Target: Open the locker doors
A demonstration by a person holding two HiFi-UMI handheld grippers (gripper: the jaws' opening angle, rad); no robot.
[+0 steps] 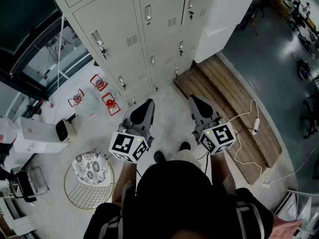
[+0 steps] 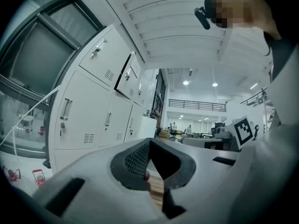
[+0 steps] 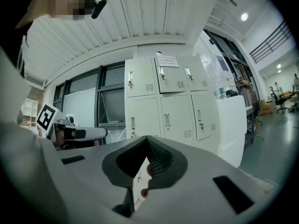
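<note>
A bank of cream lockers with metal handles stands ahead of me, doors stacked in rows. In the left gripper view the lockers run along the left, and one upper door with a paper on it looks slightly ajar. The right gripper view has the lockers straight ahead. My left gripper and right gripper hang side by side at waist height, well short of the doors. The left gripper's jaws meet at the tips, and so do the right gripper's. Both are shut with nothing held.
A wooden slat platform lies on the floor at right, with a white cable and power strip across it. A white cabinet adjoins the lockers. At left are red items, a wire stool and a white box.
</note>
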